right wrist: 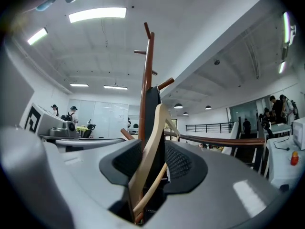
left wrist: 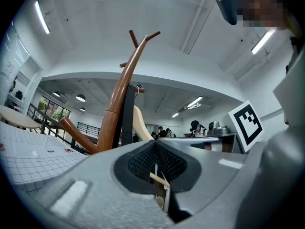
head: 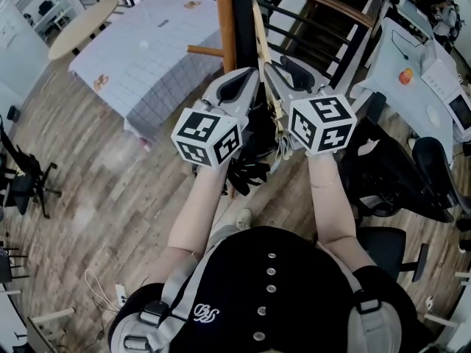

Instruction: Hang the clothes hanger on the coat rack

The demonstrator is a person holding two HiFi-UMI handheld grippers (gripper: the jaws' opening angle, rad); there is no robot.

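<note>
We reach both forearms out side by side, with the left gripper and right gripper close together at the coat rack. The left gripper's jaws are pinched onto a thin wooden part of the clothes hanger. The right gripper's jaws stand apart, and the hanger's pale arm passes between them, just beside the pole. Below us is a wooden floor. A table with a checked cloth stands far left, and a dark chair is on the right.
</note>
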